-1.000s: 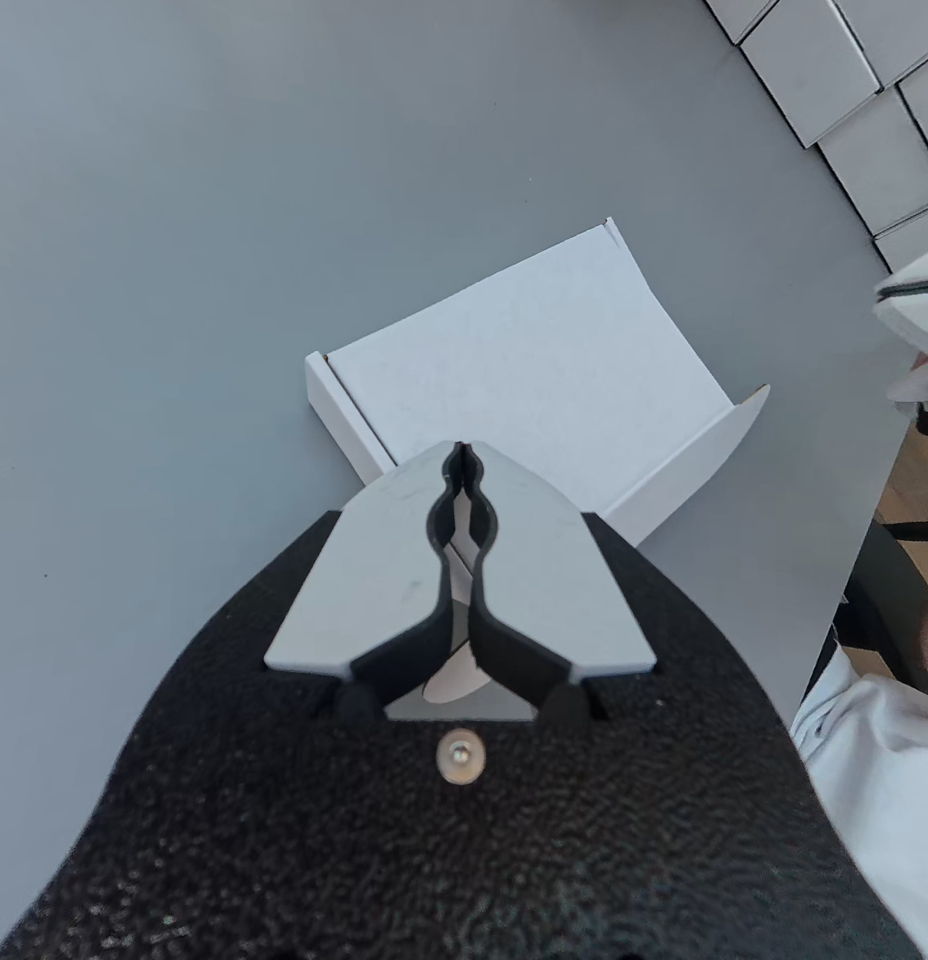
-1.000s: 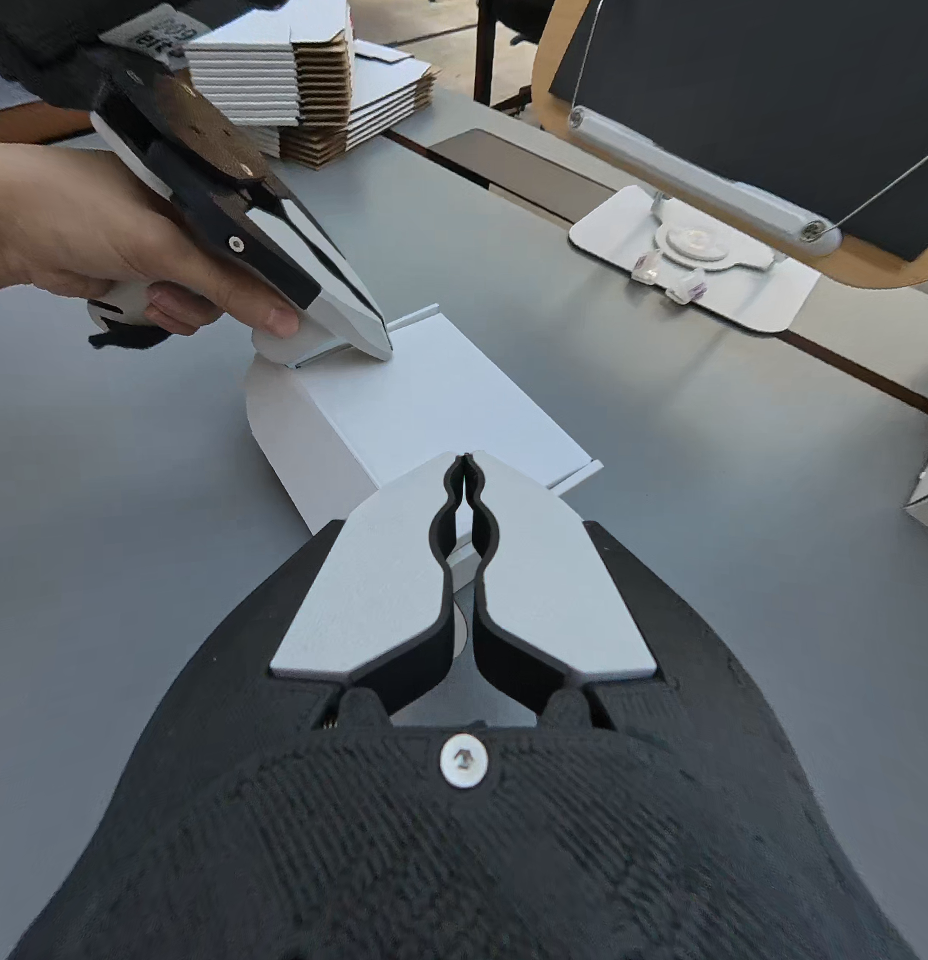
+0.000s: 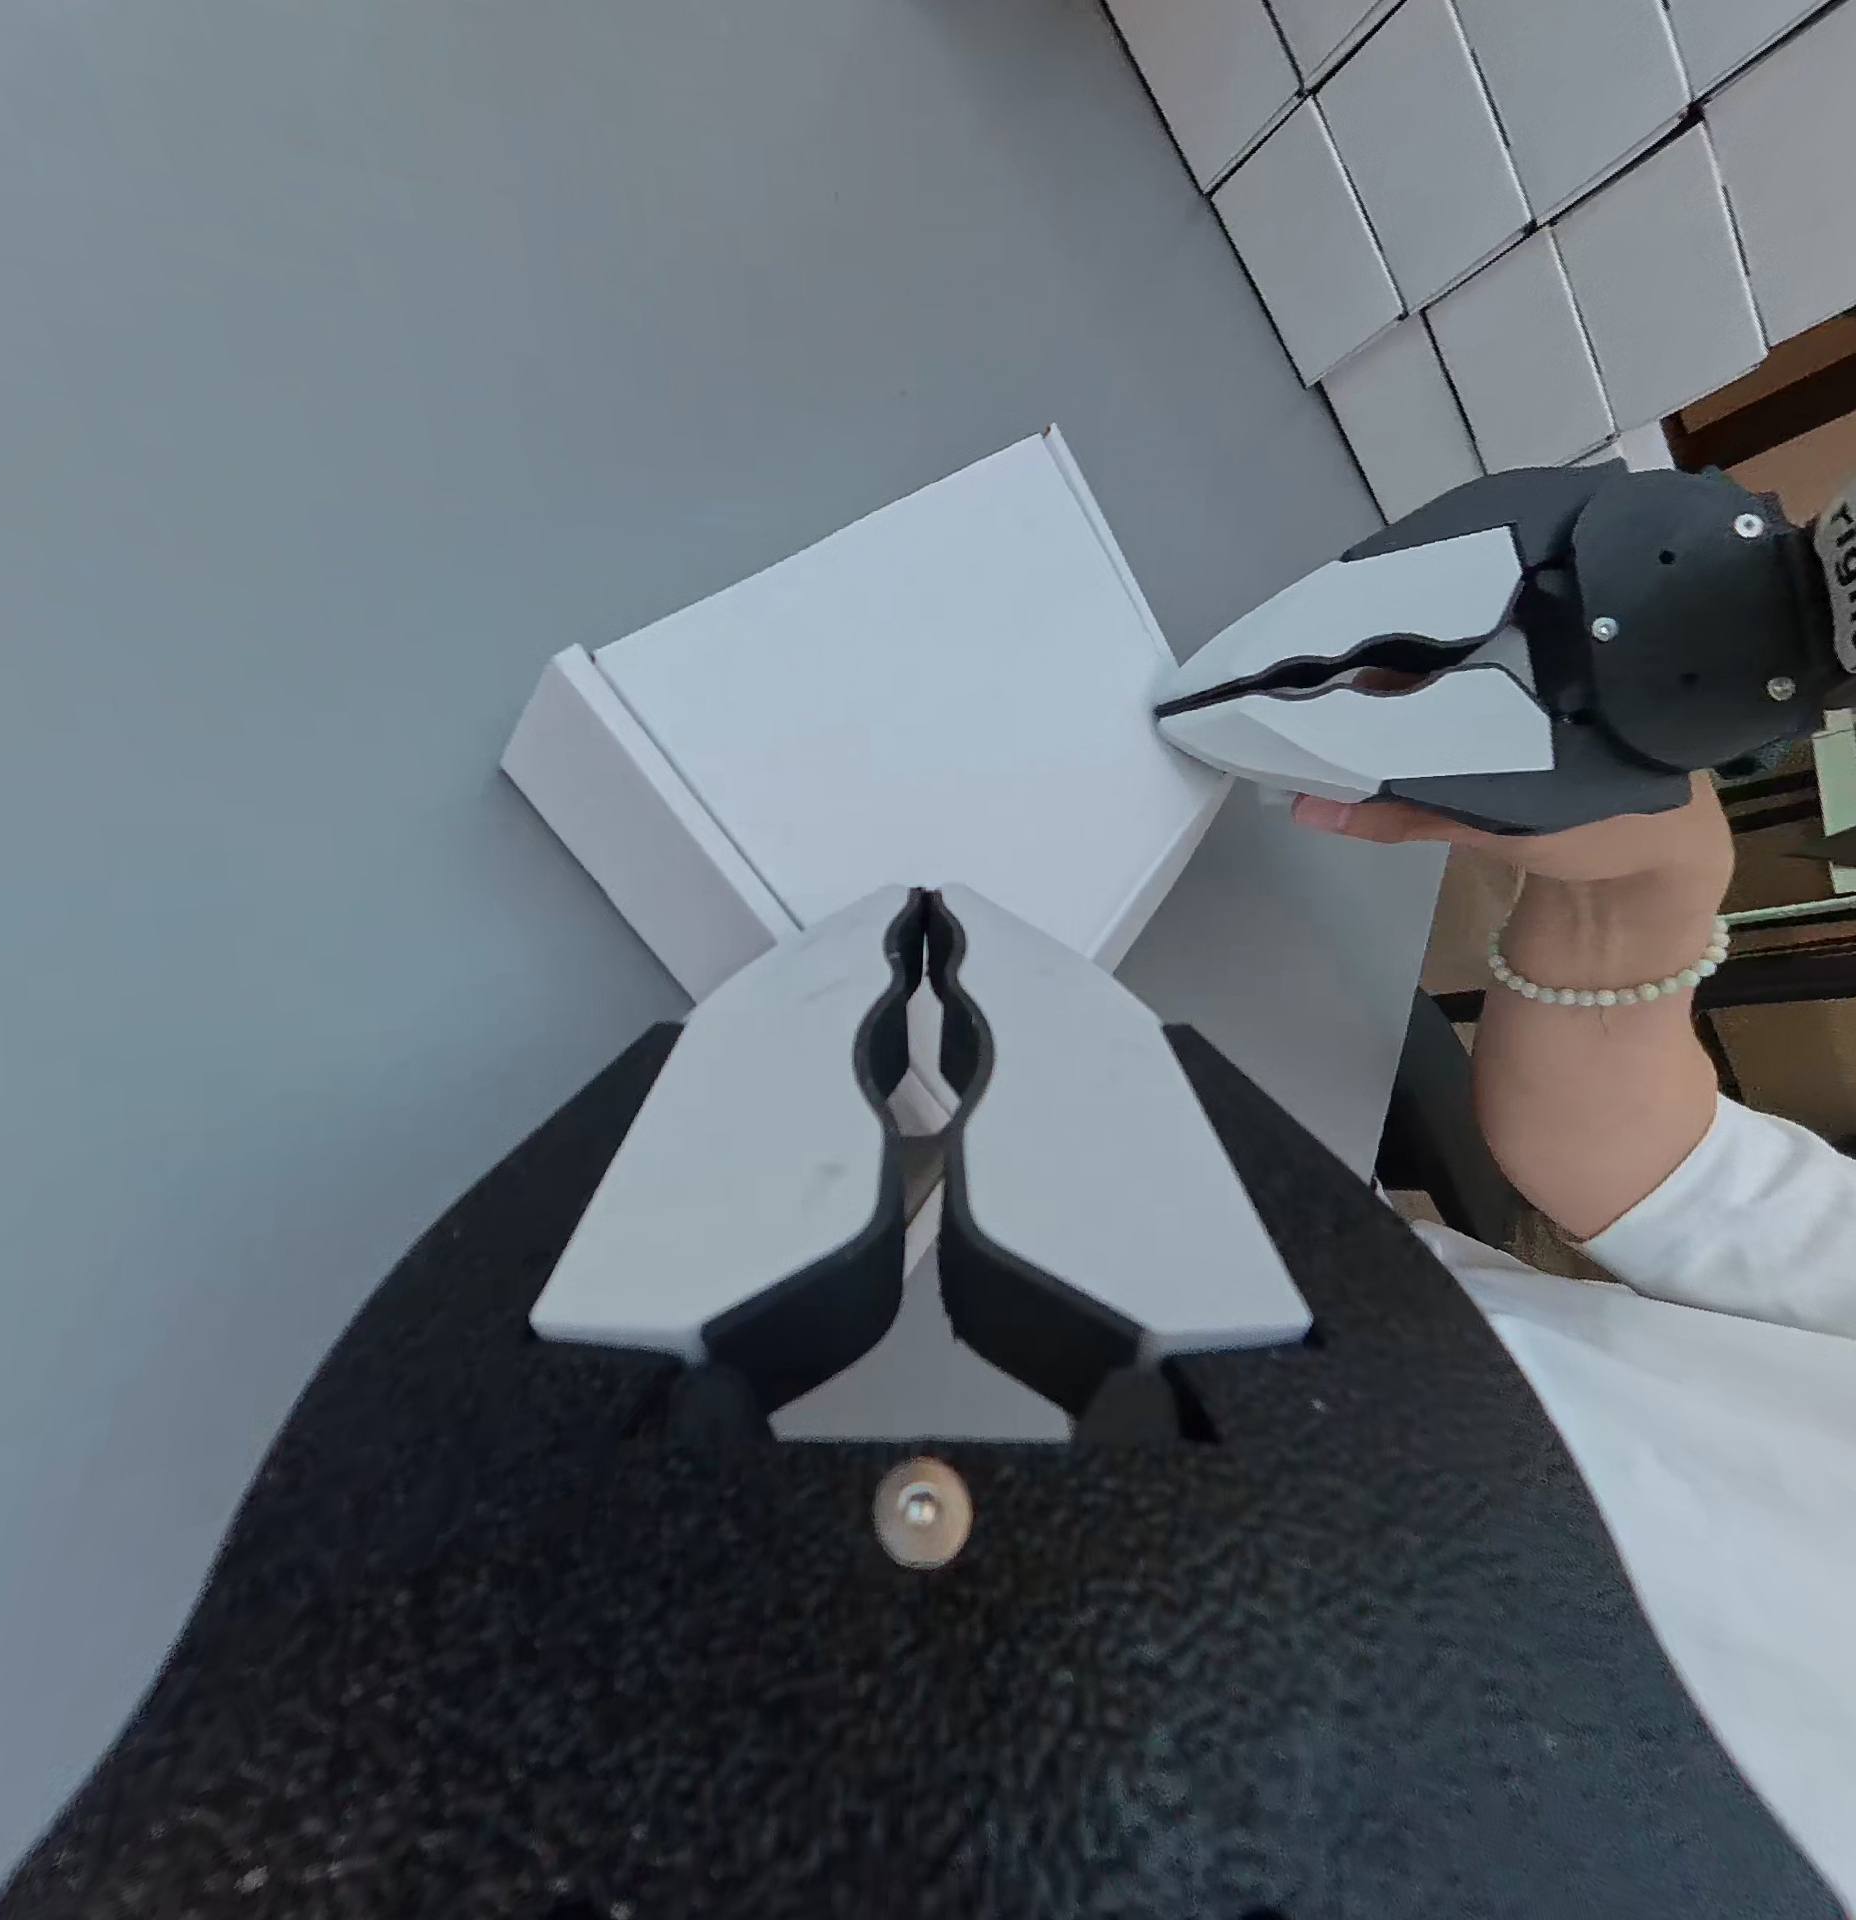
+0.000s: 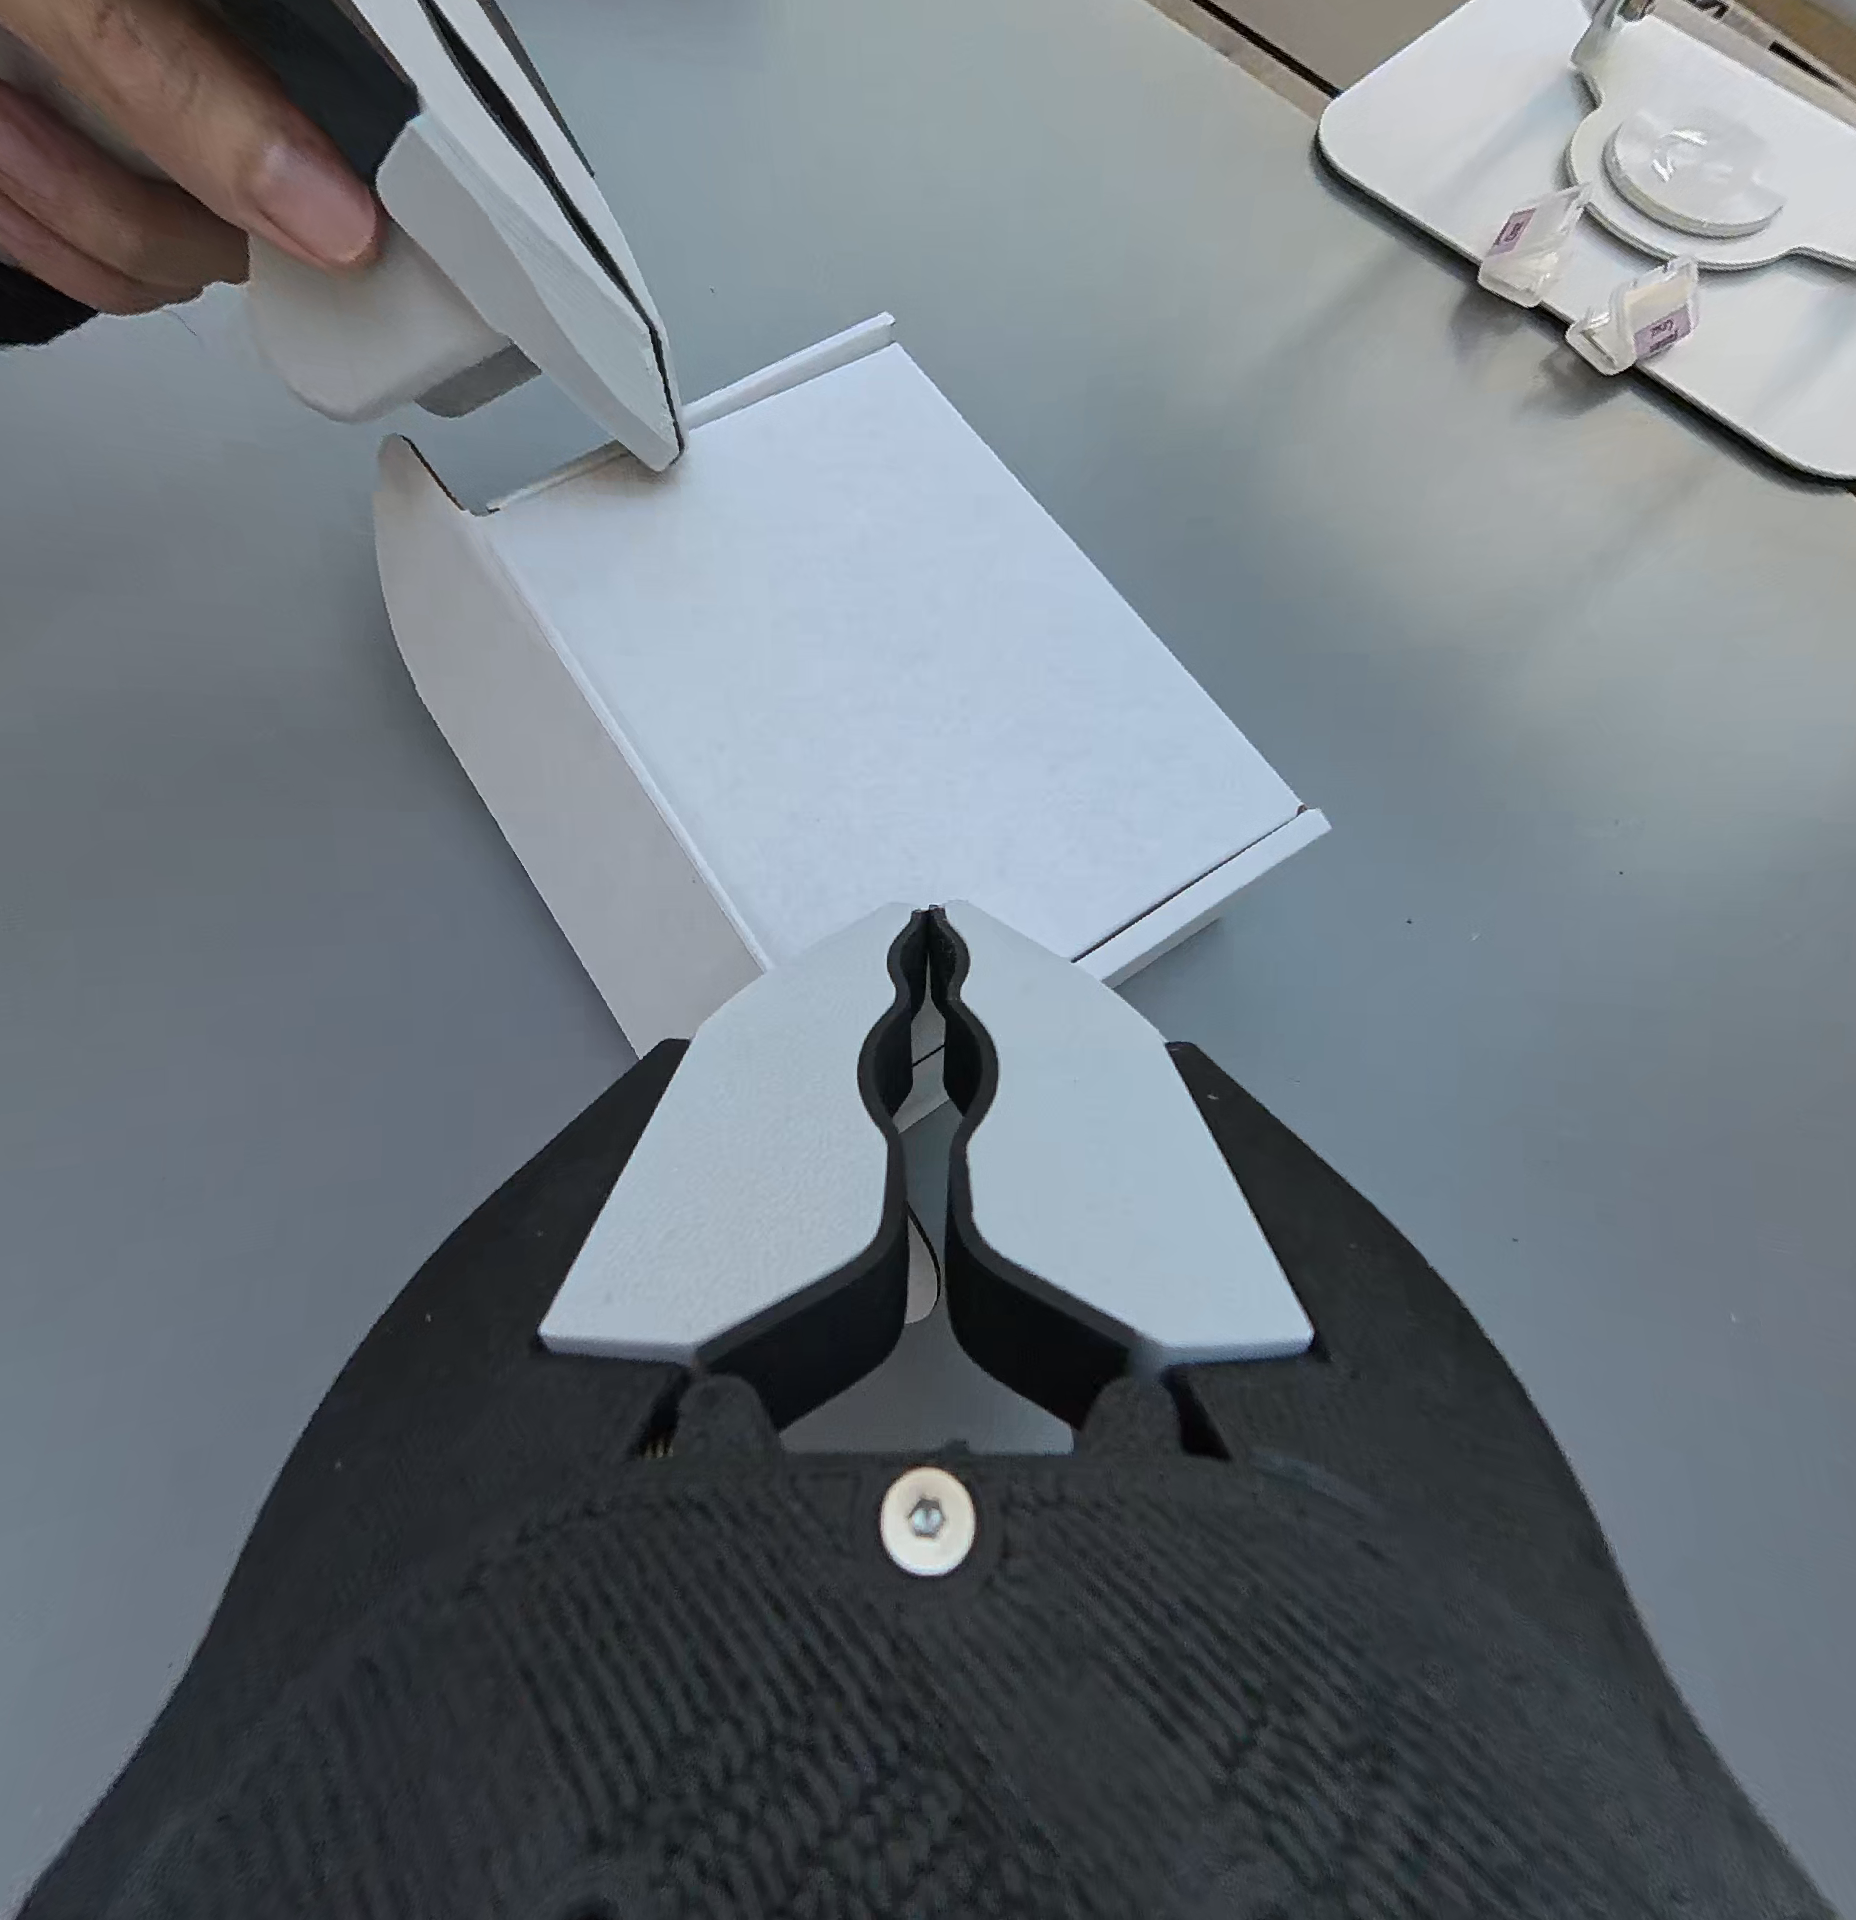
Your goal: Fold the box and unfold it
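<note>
Box (image 4: 882, 665) lies folded on the grey table (image 3: 280, 416), directly ahead of both grippers. Your left gripper (image 3: 922, 923) and right gripper (image 4: 934, 914), both clenched and empty, press opposite edges, apparently to hold the lid down.

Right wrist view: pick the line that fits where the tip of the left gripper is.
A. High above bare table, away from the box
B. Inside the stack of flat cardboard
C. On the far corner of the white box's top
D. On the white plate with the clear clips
C: the left gripper, jaws closed, has its tip down at the far corner of the white box.
</note>
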Tool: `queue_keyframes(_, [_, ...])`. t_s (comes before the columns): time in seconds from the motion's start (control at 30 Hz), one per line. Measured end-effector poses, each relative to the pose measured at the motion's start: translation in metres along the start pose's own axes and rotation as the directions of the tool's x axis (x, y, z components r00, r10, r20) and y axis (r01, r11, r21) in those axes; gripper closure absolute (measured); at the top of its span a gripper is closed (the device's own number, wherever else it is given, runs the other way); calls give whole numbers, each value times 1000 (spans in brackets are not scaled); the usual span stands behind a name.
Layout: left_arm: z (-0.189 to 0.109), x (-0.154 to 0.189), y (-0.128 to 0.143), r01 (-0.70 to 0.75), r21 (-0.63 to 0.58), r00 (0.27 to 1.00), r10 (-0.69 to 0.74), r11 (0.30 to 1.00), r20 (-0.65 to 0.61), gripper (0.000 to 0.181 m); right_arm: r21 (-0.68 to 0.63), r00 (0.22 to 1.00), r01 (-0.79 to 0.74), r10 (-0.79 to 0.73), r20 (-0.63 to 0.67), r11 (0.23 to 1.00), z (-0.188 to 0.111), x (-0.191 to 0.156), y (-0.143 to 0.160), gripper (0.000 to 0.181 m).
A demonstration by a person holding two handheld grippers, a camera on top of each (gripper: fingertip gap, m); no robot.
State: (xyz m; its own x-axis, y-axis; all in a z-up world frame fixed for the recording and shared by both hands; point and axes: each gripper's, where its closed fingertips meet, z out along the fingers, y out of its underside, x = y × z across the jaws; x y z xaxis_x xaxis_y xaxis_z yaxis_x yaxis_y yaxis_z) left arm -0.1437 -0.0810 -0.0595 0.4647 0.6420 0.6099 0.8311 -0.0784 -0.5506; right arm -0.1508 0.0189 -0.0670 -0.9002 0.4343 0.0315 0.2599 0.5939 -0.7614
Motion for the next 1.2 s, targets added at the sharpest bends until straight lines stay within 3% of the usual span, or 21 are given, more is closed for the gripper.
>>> queue_keyframes(0.03, [0,-4,2,13,-14,1000,-13,1000,5,181,6,1000,-3,3,3,1000,0,0,0,181])
queue_keyframes(0.1, [0,-6,4,30,-13,1000,-30,999,0,181,18,999,-34,33,31,999,-1,0,0,181])
queue_keyframes(0.13, [0,-7,4,37,-8,999,-37,999,-1,181,23,996,-70,68,49,997,-2,2,-1,170])
queue_keyframes(0.17, [-1,-8,4,34,-2,999,-34,999,3,181,40,990,-123,120,67,992,-6,6,-3,145])
queue_keyframes(0.3, [-4,-10,5,16,28,1000,-17,999,26,181,182,903,-425,402,152,887,-34,44,-20,106])
queue_keyframes(0.5, [-9,-14,7,9,91,999,-12,996,31,181,16,746,-627,594,303,779,-30,47,-3,91])
queue_keyframes(0.67, [-10,-11,9,21,148,1000,-21,989,0,181,-118,602,-718,697,388,686,-14,33,-5,98])
queue_keyframes(0.77, [-10,-9,11,13,164,1000,-13,986,-1,181,-182,608,-697,706,363,693,-3,30,0,98])
queue_keyframes(1.1, [-18,-15,14,24,215,1000,-26,976,5,181,-362,467,-669,746,474,649,15,0,-13,110])
queue_keyframes(1.2, [-18,-15,14,29,243,1000,-28,970,-7,181,-391,505,-633,739,445,668,25,-3,-11,105])
